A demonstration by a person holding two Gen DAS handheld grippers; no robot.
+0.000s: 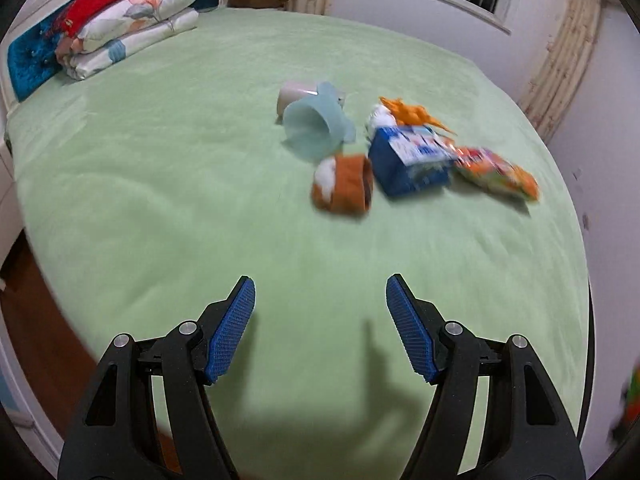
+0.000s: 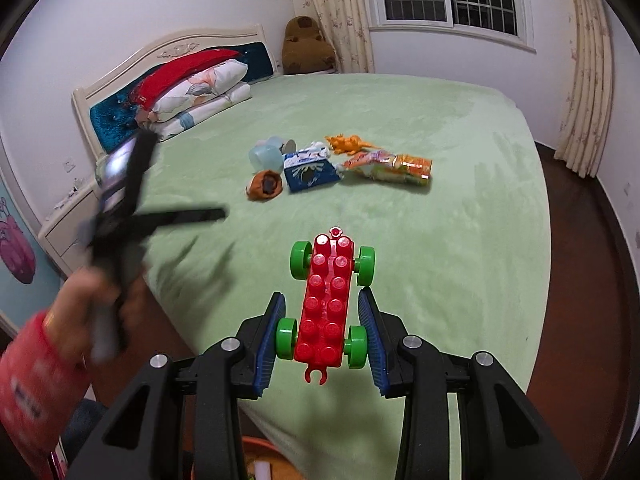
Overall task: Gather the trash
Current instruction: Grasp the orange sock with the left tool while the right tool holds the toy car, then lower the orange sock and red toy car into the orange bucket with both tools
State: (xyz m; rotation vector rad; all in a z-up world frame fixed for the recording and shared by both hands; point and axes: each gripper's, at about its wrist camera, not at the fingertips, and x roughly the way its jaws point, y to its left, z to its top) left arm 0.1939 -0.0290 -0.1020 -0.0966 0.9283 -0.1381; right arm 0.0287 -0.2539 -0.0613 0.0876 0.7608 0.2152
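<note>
Nearest in the right wrist view, the right gripper [image 2: 322,332] is clamped on a red toy block car [image 2: 328,304] with green wheels, its blue pads pressing the rear pair of wheels from either side. The car's long axis runs along the fingers, from near to far, its hooked end toward the camera and its ringed end pointing out over the green bed [image 2: 460,240]. To the left, a hand [image 2: 86,304] in a red sleeve carries the left gripper [image 1: 320,328], blurred in that view; in its own view its jaws stand wide apart with nothing between them, above bare bedspread. Farther out, near the middle of the bed, lies a loose cluster: a brown round item [image 1: 344,186] nearest, a blue tissue packet [image 1: 408,160] just right of it, a shiny orange snack bag [image 1: 496,174] farther right, a pale blue cup [image 1: 316,128] on its side with its mouth toward the near left, and an orange toy dinosaur [image 1: 412,112] behind the packet. Folded bedding [image 1: 132,24] is stacked at the far left against the headboard [image 2: 176,56].
</note>
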